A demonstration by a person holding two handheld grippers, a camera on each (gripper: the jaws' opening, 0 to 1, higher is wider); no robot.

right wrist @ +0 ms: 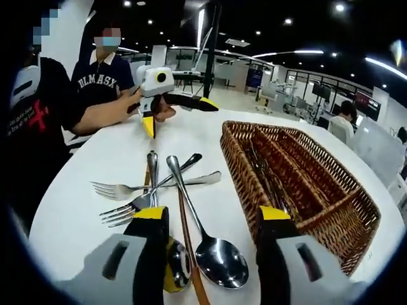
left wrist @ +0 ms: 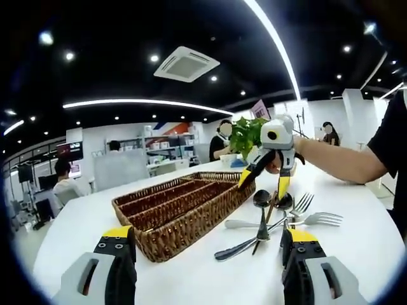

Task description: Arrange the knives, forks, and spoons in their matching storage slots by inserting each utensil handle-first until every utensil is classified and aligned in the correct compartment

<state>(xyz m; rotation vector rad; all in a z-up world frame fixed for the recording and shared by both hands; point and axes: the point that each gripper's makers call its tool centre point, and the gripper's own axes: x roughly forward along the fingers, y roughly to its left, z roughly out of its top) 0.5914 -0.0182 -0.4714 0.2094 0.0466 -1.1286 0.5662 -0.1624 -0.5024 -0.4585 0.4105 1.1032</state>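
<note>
A brown wicker basket with three long slots lies on the white table. Beside it sits a crossed pile of utensils: spoons, forks and a dark-handled piece. In the left gripper view my left gripper is open, low over the table in front of the basket's near corner. My right gripper hangs open just beyond the pile. In the right gripper view my right gripper is open above the spoon bowls. The left gripper faces it, open, past the pile.
A green plant stands on the table behind the basket. A person in a dark shirt sits at the far edge, and my own forearm reaches in from the right. Desks and other people fill the room behind.
</note>
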